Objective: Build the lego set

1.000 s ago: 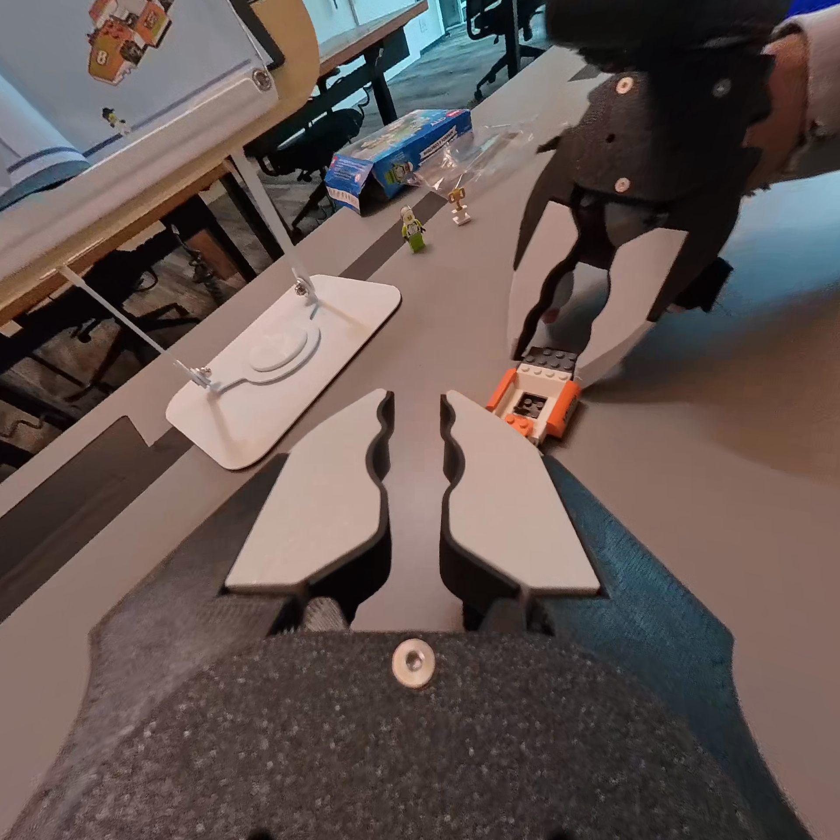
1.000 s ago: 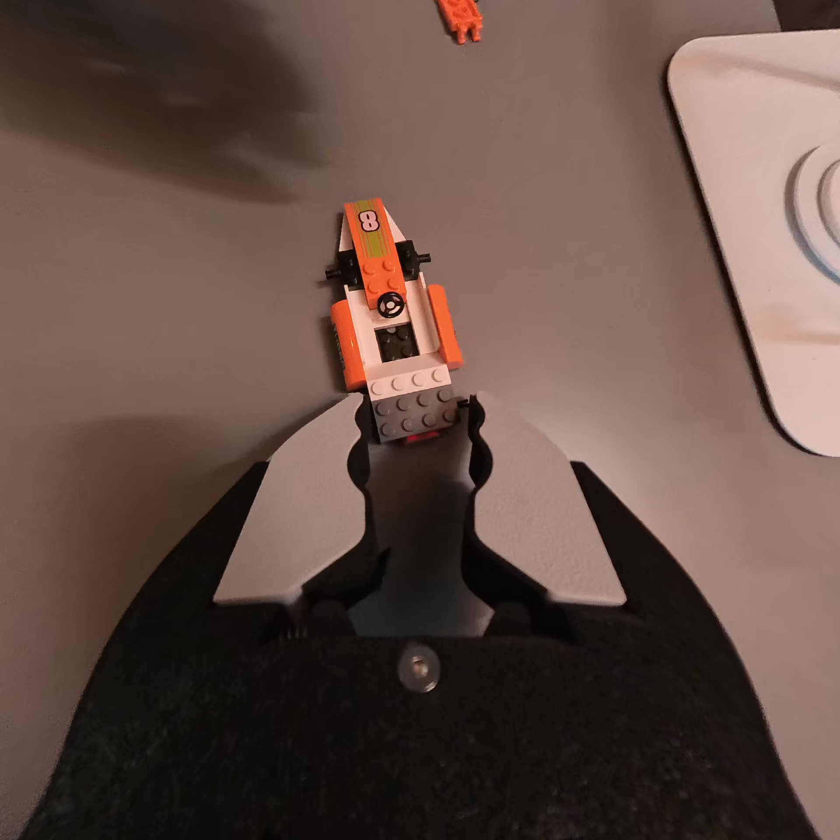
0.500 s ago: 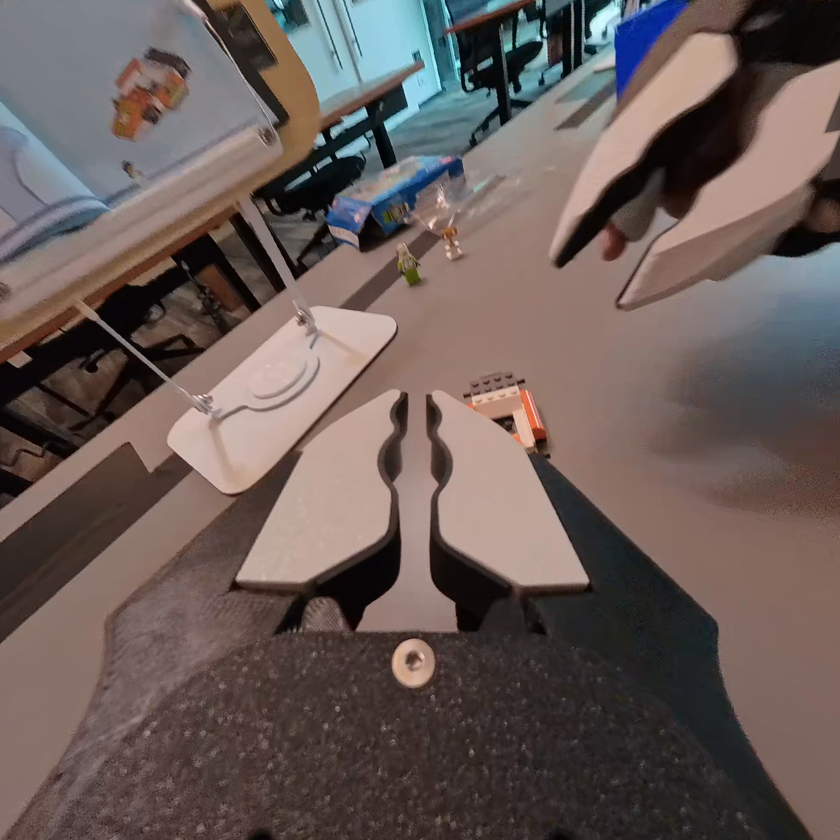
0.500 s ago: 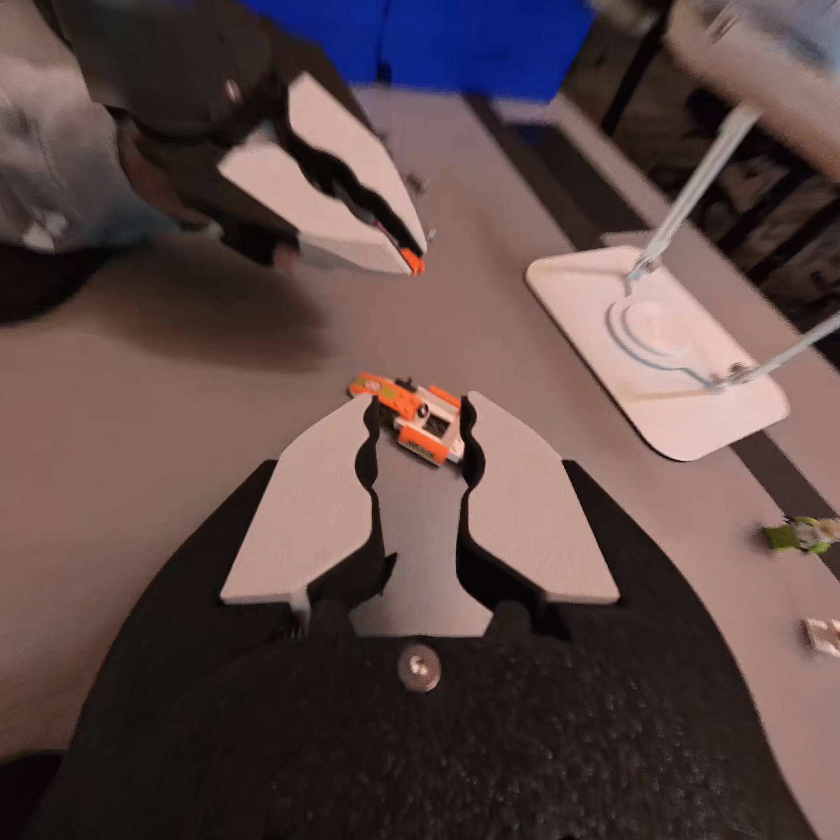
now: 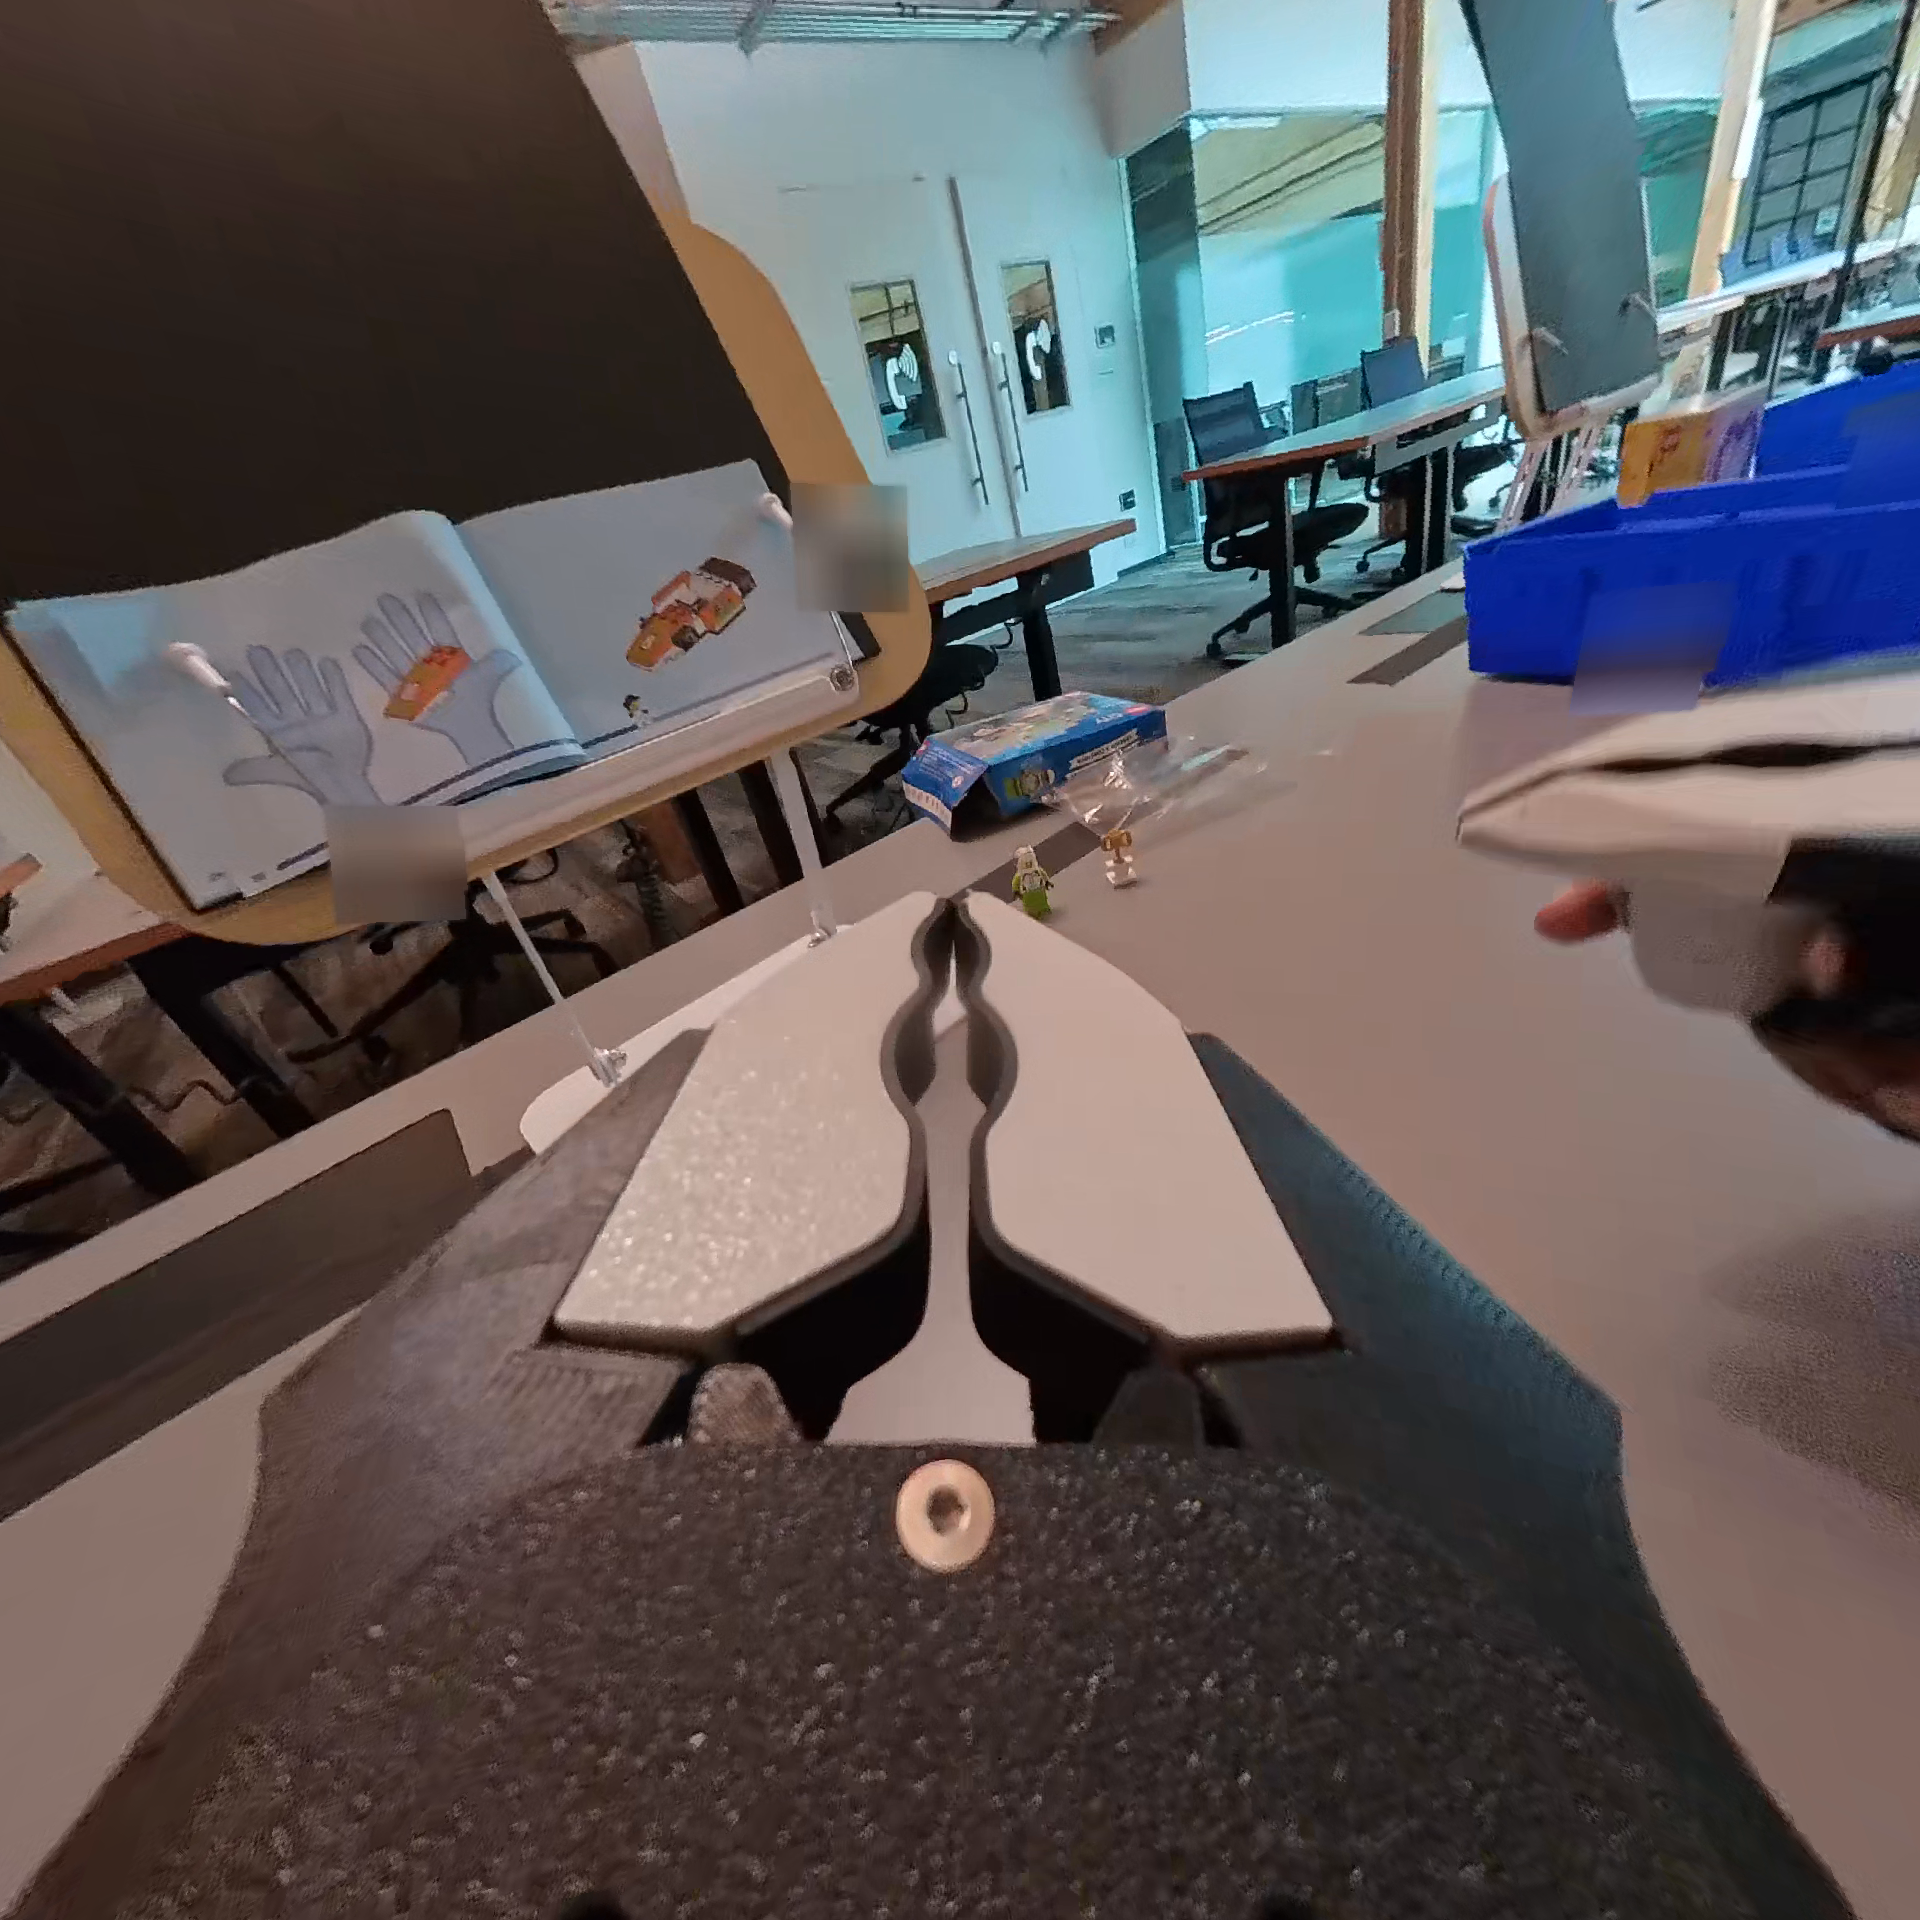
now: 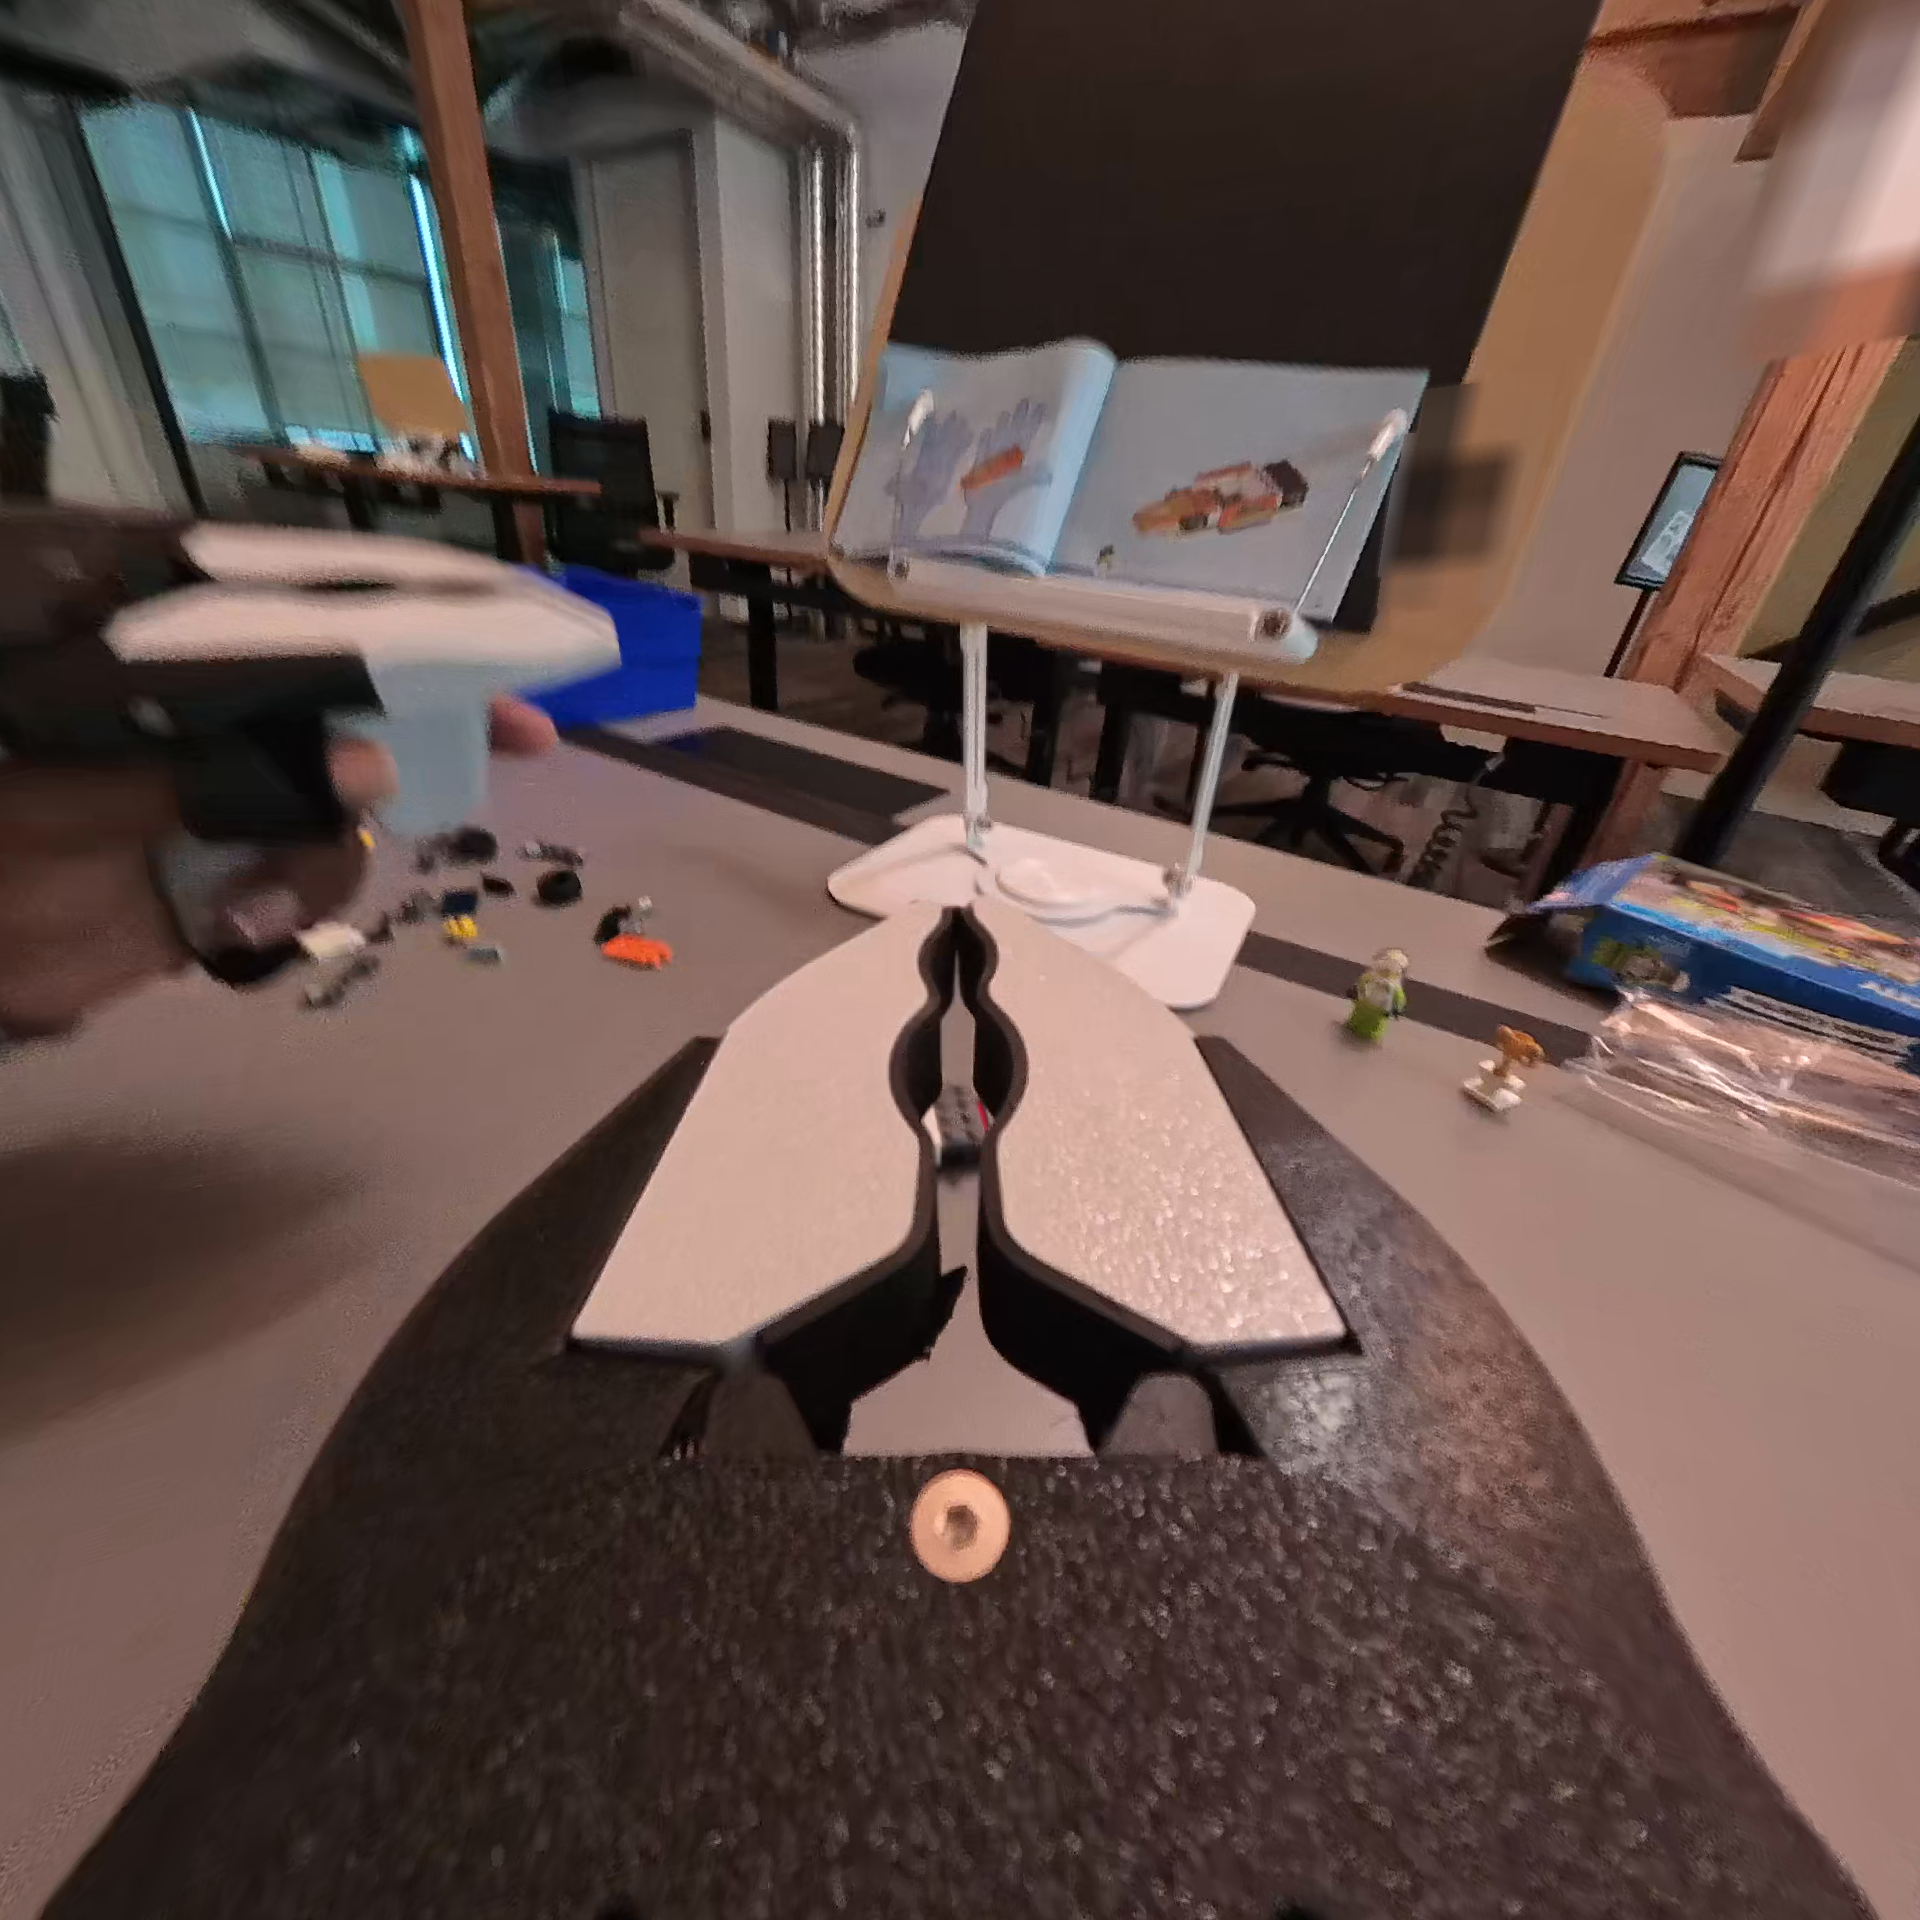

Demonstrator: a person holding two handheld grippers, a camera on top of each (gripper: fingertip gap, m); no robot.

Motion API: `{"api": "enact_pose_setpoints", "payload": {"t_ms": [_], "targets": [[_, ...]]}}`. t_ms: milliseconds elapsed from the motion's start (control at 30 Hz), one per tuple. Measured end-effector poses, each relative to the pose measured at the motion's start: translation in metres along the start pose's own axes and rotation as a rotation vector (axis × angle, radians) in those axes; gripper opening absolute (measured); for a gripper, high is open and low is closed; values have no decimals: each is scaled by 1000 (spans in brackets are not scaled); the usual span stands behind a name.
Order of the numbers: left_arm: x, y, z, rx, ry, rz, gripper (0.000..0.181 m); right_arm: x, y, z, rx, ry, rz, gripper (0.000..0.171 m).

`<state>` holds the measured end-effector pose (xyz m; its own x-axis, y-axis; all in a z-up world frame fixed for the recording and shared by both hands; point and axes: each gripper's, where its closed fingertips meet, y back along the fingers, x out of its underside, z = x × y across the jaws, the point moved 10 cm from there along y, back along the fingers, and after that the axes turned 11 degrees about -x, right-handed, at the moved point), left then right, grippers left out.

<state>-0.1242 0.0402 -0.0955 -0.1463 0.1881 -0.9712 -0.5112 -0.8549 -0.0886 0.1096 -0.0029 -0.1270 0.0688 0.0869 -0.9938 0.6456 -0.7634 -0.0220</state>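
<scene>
While both grippers are lifted above the grey table [image 6: 260,1226], the right gripper [image 6: 958,920] has its tips together, and a bit of the lego car [image 6: 958,1120] peeks through the gap behind them. The left gripper [image 5: 951,914] is pinched together too, holding nothing. Two tiny figures [image 6: 1377,995] stand by one blue box [image 6: 1745,951] and one book stand [image 6: 1091,634], with loose pieces [image 6: 499,914] lying to the left.

A blue box [image 6: 1733,951] lies at three o'clock, a lime-green and white minifigure [image 6: 1376,995] beside it; orange and black loose bricks [image 6: 488,914] scatter at ten o'clock on the grey table [image 6: 260,1195].
</scene>
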Motion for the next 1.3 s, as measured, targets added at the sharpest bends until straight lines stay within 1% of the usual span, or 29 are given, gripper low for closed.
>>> {"api": "enact_pose_setpoints", "payload": {"t_ms": [133,267,400,500,567,700,833,900,967,1033,1100,1200,1300], "targets": [[-16,20,4,-17,92,32,0,4,-4,9,-13,73,52,0],[-14,38,14,-167,162,36,0,7,-10,14,-4,90,75,0],[-11,50,22,-306,249,20,0,9,-8,11,41,44,90,0],[-11,54,24,-355,211,19,0,2,-2,8,45,-29,53,0],[-12,50,30,-362,176,24,0,-3,-1,5,56,-35,35,0],[-18,27,46,-322,137,25,2,-19,-8,-11,75,-36,21,2],[-37,-5,58,-273,73,-25,2,-48,-32,-43,39,-7,20,10],[-44,-24,65,-264,63,-49,2,-64,-54,-65,49,24,20,17],[-45,-45,74,-269,60,-39,2,-75,-81,-89,89,88,32,17],[-44,-66,84,-286,6,-13,3,-79,-111,-115,120,119,74,17],[-42,-89,90,-265,-58,60,7,-79,-142,-142,129,101,123,20],[-42,-124,90,-223,-145,85,7,-73,-182,-175,137,48,187,28],[-37,-163,86,-180,-215,134,7,-73,-208,-185,144,27,193,26]]}}
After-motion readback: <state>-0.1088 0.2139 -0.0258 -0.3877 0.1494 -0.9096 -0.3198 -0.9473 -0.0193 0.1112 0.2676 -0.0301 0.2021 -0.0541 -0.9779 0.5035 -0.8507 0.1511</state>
